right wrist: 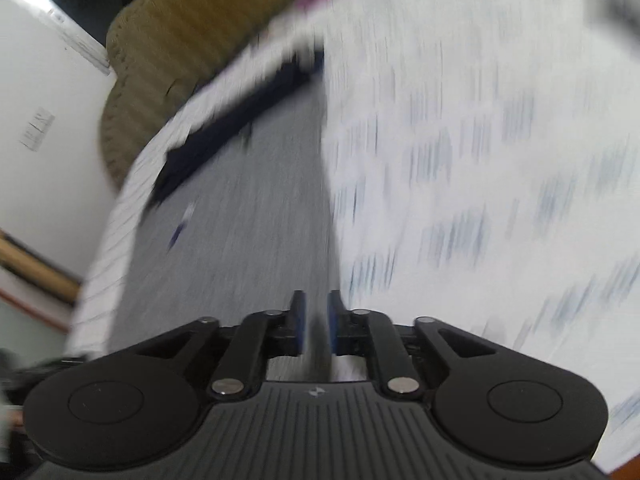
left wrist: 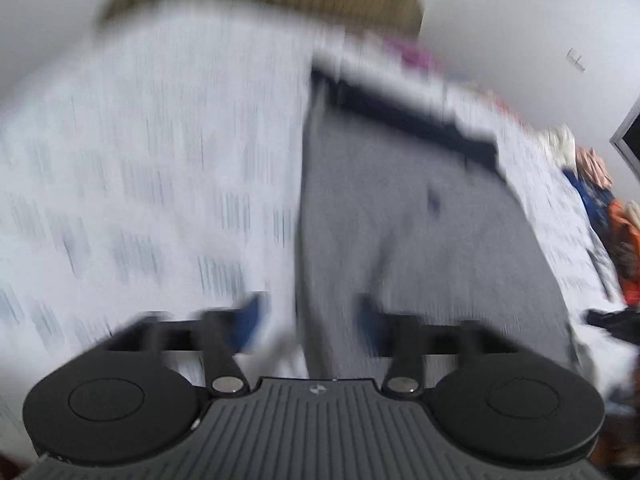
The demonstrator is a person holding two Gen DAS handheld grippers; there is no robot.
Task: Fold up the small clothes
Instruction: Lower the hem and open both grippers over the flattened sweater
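We judge we are mid-fold: our right gripper (right wrist: 314,326) pinches the near edge of the gray shorts (right wrist: 248,216) on the bed (right wrist: 480,160), our left gripper (left wrist: 310,320) spread at 6 o'clock, next needing its own grip.

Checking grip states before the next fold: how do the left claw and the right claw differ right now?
The left claw stands wide open, while the right claw is nearly closed on an edge of the grey garment. The left claw's fingers are motion-blurred; the right claw's look sharp. Both have blue pads and point along the garment on the patterned sheet.
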